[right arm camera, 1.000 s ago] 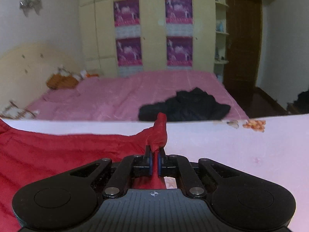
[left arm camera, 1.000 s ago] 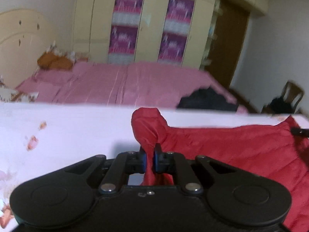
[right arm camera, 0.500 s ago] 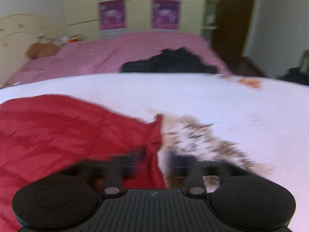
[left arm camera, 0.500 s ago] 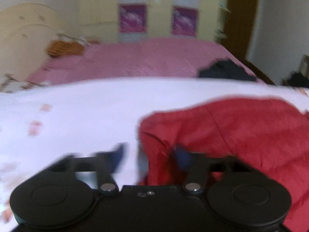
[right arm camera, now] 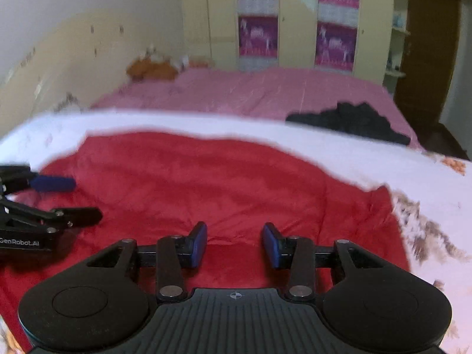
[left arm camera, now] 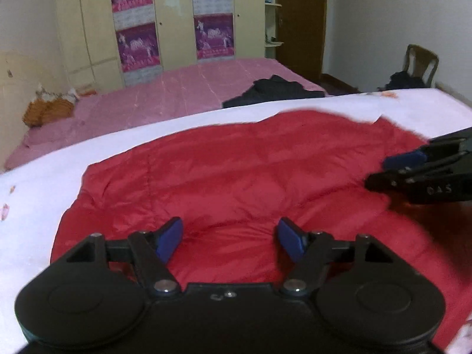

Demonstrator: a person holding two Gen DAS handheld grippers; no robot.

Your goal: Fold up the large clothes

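Note:
A red quilted garment (left arm camera: 236,177) lies spread on a white floral sheet (left arm camera: 44,206); it also shows in the right wrist view (right arm camera: 206,183). My left gripper (left arm camera: 230,239) is open and empty, its blue pads just above the garment's near part. My right gripper (right arm camera: 234,243) is open and empty over the garment too. The right gripper shows at the right edge of the left wrist view (left arm camera: 413,171). The left gripper shows at the left edge of the right wrist view (right arm camera: 59,200). A fur-like trim (right arm camera: 424,230) lies at the garment's right side.
A pink bed (left arm camera: 177,94) lies beyond the white sheet, with a dark garment (left arm camera: 274,91) on it and an orange toy (left arm camera: 47,109) near the headboard. A wardrobe with purple posters (left arm camera: 171,23) stands behind. A chair (left arm camera: 419,65) stands at the far right.
Both grippers opened and let go of the red garment's pinched edges. The garment dropped flat onto the sheet, and both grippers now tilt down over it.

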